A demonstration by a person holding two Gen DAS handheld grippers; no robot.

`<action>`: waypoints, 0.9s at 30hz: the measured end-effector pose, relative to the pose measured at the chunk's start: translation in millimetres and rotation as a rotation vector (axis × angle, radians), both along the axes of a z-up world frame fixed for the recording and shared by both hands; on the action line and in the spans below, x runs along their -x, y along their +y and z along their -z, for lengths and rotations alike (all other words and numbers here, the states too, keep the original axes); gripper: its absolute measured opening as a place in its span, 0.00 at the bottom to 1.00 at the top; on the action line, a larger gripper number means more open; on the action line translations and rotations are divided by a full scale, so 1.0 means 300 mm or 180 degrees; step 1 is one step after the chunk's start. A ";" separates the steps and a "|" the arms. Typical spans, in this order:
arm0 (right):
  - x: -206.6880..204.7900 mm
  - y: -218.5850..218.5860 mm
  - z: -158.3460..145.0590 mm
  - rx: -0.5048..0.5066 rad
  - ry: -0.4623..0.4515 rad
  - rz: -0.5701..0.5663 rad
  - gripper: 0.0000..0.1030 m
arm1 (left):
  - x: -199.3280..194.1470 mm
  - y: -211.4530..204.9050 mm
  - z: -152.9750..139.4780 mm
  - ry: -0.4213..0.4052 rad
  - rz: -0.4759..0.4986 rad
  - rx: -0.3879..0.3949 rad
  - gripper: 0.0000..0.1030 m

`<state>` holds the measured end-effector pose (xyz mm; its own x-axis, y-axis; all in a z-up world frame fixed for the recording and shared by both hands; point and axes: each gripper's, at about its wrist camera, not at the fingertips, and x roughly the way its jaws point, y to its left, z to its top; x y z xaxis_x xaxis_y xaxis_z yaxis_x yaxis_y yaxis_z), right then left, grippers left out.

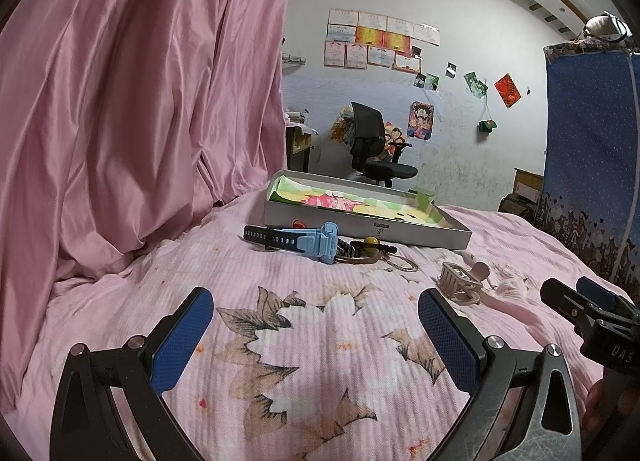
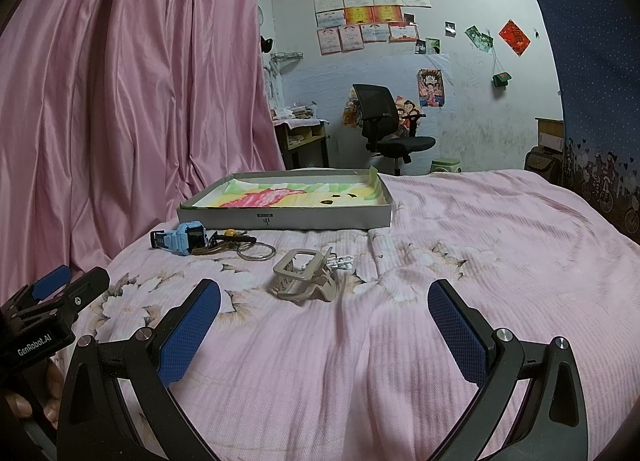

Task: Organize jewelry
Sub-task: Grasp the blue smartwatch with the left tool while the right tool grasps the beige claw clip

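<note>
- The left gripper (image 1: 316, 325) is held low and level, its jaws spread wide and empty.
- The right gripper (image 2: 324, 319) is held alongside it, equally wide, nothing gripped.

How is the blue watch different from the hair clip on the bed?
The watch is light blue with a dark strap; the hair clip is beige. The watch lies close to the grey box, beside the keyring; the hair clip sits nearer the grippers. The clip is an open frame; the watch looks solid. Both rest on the pink bedspread, outside the box.
</note>
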<state>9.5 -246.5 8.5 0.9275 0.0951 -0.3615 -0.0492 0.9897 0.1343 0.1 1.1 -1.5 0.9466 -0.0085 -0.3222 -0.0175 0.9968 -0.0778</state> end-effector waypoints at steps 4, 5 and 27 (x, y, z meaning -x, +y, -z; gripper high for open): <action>0.004 -0.007 0.000 0.0004 0.0014 -0.0003 0.99 | -0.030 0.013 0.024 0.0048 0.0008 0.0023 1.00; 0.002 -0.008 0.001 0.0000 0.0025 -0.0015 0.99 | -0.043 0.014 0.021 0.0063 0.0013 0.0047 1.00; -0.336 0.012 0.023 -0.0025 0.0794 -0.0510 0.97 | -0.437 0.060 -0.037 0.0776 0.0299 0.0085 0.79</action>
